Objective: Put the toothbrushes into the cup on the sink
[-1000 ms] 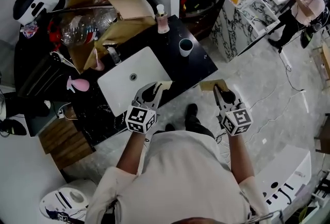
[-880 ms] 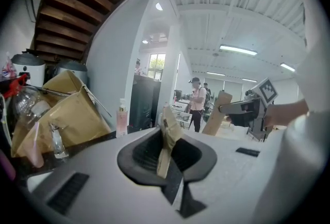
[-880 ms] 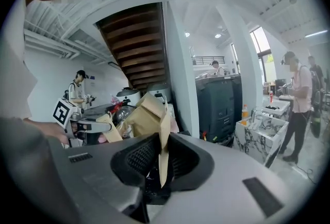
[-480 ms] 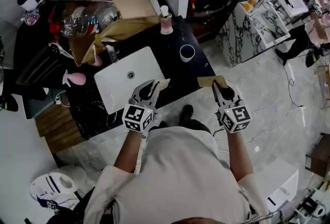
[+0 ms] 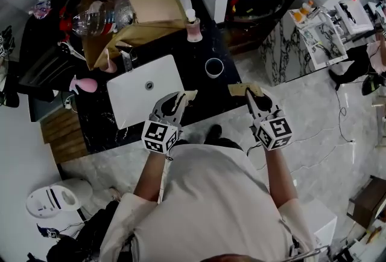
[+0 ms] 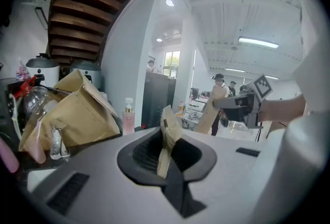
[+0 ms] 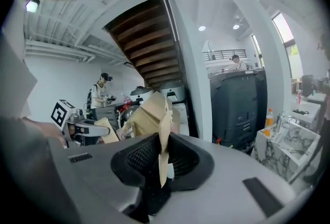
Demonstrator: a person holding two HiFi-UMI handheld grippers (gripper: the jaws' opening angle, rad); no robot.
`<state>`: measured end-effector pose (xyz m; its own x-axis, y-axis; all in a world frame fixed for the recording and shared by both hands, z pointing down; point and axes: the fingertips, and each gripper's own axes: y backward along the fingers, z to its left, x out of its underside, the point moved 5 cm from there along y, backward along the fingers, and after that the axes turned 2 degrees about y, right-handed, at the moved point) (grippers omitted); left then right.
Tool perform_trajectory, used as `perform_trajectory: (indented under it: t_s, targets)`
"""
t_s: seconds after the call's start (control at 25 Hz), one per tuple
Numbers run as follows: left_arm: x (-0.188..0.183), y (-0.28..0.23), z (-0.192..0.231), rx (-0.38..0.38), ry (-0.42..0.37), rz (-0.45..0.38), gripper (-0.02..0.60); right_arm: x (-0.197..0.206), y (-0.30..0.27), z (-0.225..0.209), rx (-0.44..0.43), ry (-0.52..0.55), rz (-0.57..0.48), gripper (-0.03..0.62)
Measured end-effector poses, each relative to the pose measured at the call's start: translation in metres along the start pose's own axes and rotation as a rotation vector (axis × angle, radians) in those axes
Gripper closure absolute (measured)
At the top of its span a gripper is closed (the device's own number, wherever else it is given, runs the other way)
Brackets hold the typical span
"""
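Each hand-held gripper is clamped narrowly on a flat tan paper packet of toothbrush length. In the left gripper view, the left hand-held gripper (image 6: 166, 158) has its dark pads pressed against both faces of its tan packet (image 6: 167, 130), which stands on edge and sticks out past the jaws. In the right gripper view, the right hand-held gripper (image 7: 161, 166) pinches a second tan packet (image 7: 163, 130) the same way. From the head view, the left hand-held gripper (image 5: 175, 102) holds its packet (image 5: 189, 96) over the front edge of the black table (image 5: 194, 87), by the right front corner of the white sink (image 5: 134, 102). The right hand-held gripper (image 5: 256, 101) holds its packet (image 5: 240, 89) at the table's right front corner. The cup (image 5: 213, 67) stands upright on the table just right of the sink, beyond both packets, roughly between them and touching neither. A pink pump bottle (image 5: 193, 26) stands farther back.
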<state>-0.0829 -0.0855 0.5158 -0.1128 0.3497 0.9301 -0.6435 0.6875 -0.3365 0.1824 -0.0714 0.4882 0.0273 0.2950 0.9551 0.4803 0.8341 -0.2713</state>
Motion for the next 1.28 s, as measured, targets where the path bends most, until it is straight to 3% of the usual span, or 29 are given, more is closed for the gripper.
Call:
perform_trajectory:
  t_s: [0.24,0.48,0.84,1.28]
  targets:
    - [-0.001,-0.012,-0.004,-0.054,0.019,0.003,0.540,-0.006,-0.012,-0.021,-0.045,0.000,-0.006,0.520]
    - [-0.003,-0.019,-0.001,-0.055,0.016,0.017,0.540,-0.013,-0.029,-0.033,-0.058,-0.010,-0.014,0.520]
    - [-0.005,-0.015,0.036,-0.054,0.011,0.048,0.540,-0.021,-0.058,-0.028,-0.042,-0.072,-0.027,0.520]
    - [-0.006,-0.015,0.063,-0.054,0.029,0.054,0.540,-0.012,-0.105,-0.026,-0.034,-0.043,-0.025,0.520]
